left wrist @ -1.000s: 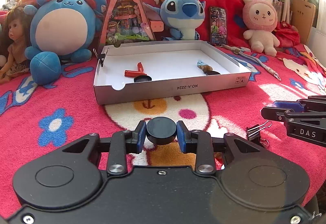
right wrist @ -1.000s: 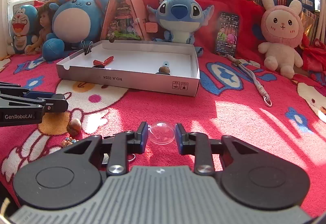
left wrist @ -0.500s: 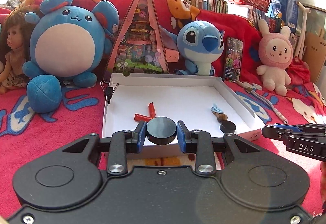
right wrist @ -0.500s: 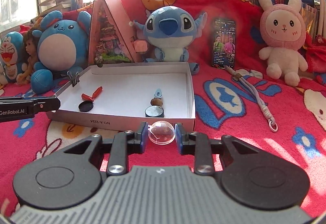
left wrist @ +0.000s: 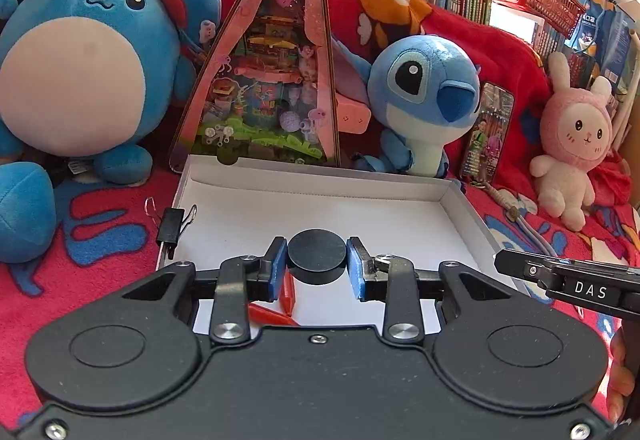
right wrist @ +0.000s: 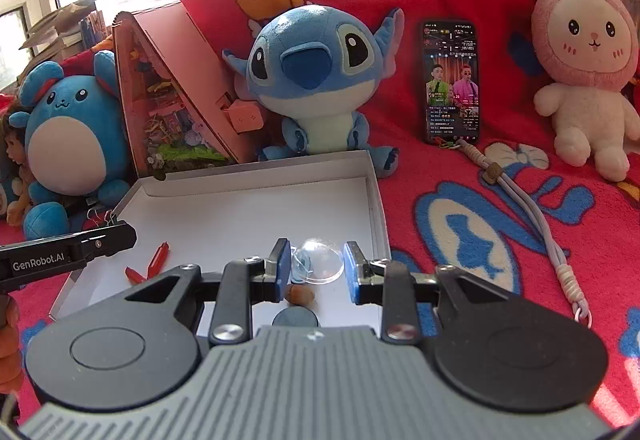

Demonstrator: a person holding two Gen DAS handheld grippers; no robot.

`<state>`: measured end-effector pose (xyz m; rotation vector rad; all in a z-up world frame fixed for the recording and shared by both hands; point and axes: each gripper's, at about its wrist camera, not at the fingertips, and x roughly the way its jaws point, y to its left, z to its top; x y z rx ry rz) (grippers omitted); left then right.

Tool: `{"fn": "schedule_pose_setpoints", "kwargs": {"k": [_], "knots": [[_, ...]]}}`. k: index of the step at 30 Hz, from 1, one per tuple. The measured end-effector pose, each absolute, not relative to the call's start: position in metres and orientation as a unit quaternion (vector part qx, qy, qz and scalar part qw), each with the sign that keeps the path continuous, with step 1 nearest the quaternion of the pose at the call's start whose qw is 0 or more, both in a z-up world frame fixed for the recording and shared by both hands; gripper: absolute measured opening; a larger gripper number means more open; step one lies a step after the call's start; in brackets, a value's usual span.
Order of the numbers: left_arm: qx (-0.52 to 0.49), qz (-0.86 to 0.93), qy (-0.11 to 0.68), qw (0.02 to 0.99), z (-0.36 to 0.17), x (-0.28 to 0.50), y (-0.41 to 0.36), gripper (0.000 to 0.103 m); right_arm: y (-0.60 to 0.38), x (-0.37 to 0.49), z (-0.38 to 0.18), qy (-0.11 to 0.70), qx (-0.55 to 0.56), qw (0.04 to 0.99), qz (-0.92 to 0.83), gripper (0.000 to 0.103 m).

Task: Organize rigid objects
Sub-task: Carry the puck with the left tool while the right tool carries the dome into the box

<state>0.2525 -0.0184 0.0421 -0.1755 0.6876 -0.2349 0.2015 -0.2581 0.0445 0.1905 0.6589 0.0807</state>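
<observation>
Right wrist | white box (right wrist: 376,200): nut (right wrist: 300,294), red clip (right wrist: 154,264) | right tongs (right wrist: 316,268) grip dome (right wrist: 320,260)

red piece (left wrist: 286,298): partly behind left claw (left wrist: 317,263) | doll (right wrist: 9,164): cut by left edge

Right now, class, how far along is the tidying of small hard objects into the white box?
Done: a red clip, a brown nut and a black disc lie in the white box. In hand: the left gripper clamps a black puck, the right gripper a clear dome, both over the box. Left: releasing both.
</observation>
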Motion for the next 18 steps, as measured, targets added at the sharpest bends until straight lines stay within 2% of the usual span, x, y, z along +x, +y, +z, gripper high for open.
{"fn": "schedule_pose_setpoints", "kwargs": {"k": [8,18], "knots": [[-0.118,-0.079,0.362,0.921,0.015,0.291,-0.02,0.031,-0.246,0.244,0.024,0.344,0.083,0.934,0.04,0.033],[-0.093,-0.069,0.361,0.925,0.01,0.3,-0.033,0.031,-0.233,0.271,0.009,0.359,0.083,0.929,0.039,0.033]]}}
